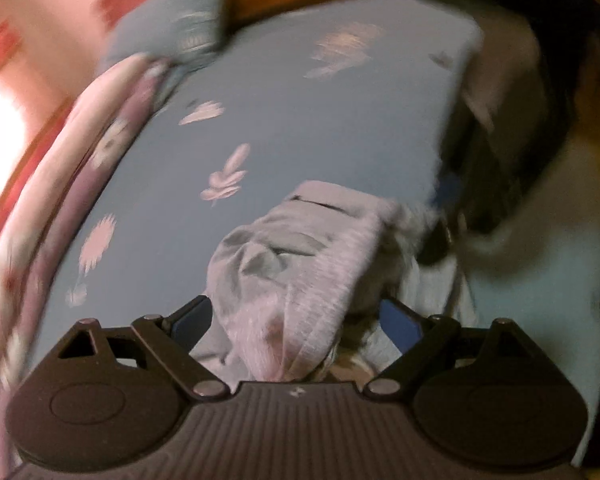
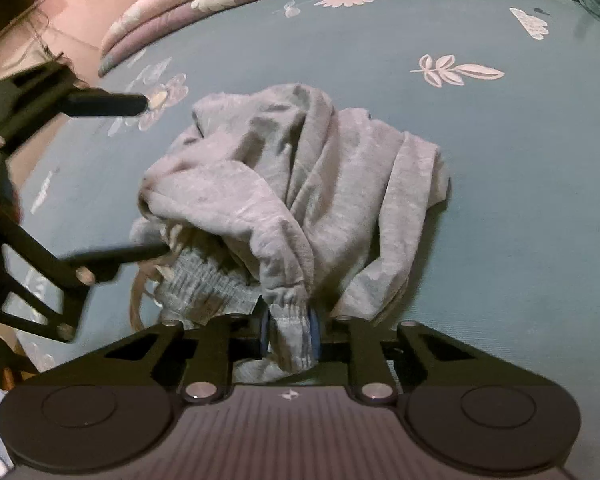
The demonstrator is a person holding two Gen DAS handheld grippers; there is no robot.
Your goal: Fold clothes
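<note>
Grey trousers (image 2: 296,184) are lying crumpled on the bed (image 2: 500,200); right hand-held gripper (image 2: 290,338) is clamping their elastic cuff, left hand-held gripper (image 1: 296,320) is gaping, released.

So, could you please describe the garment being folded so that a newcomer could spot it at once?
Start from the blue-green bedsheet printed with pale flowers and leaves. Near its middle lies a crumpled grey garment. It is the only plain, unprinted fabric there, and the right gripper pinches its gathered elastic cuff.
</note>
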